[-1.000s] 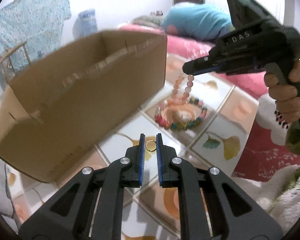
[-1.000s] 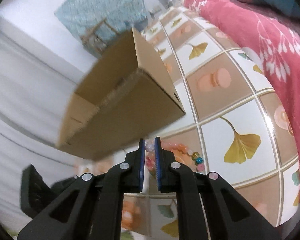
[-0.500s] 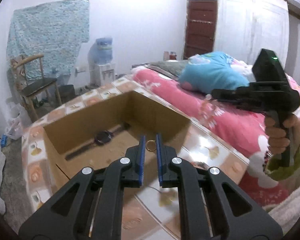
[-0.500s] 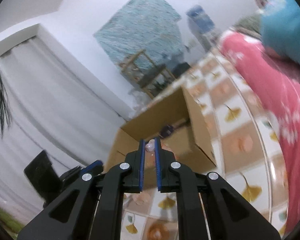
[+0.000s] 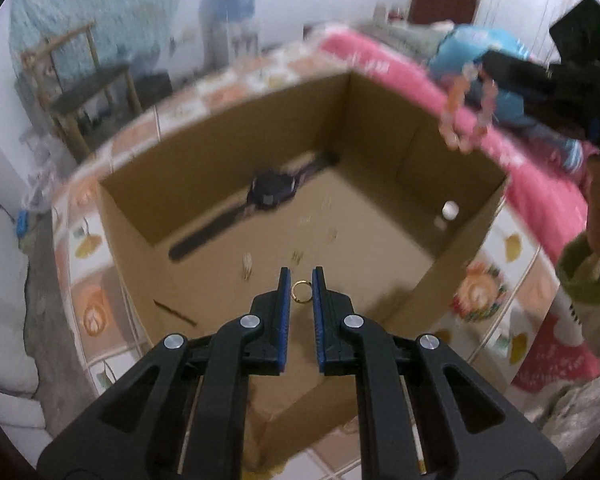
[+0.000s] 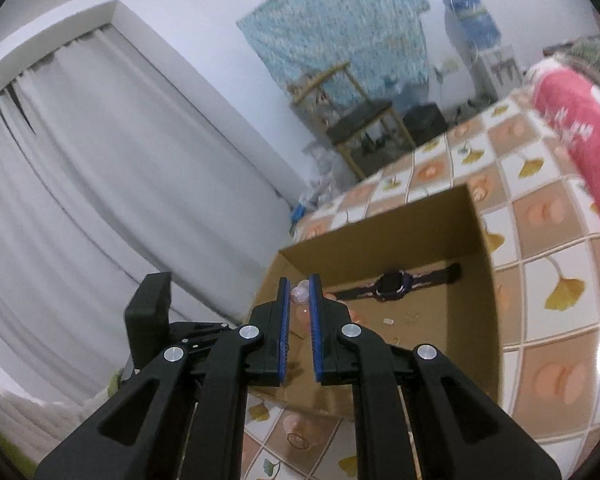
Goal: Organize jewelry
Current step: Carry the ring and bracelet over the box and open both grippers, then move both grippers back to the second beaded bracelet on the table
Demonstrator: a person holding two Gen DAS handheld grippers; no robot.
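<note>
Jewelry is travelling in both grippers toward the cardboard box (image 5: 452,184), which has swung from a side-on blur a second ago to an open mouth seen from above. On the left, the left gripper (image 5: 301,280) is pinching a small gold ring (image 5: 301,291) between its blue pads, the ring's flat face turned to the camera, hanging over the near half of the box floor. That suggests the carry is nearly done and release is what remains. In the box a dark watch (image 5: 270,194) is lying flat, its strap running diagonally from near left to far right, with a few small pale bits scattered beside it. Further right, the right gripper (image 6: 298,284) is clamping a pale bead bracelet (image 5: 466,108), whose loop is dangling downward above the box's right rim.
</note>
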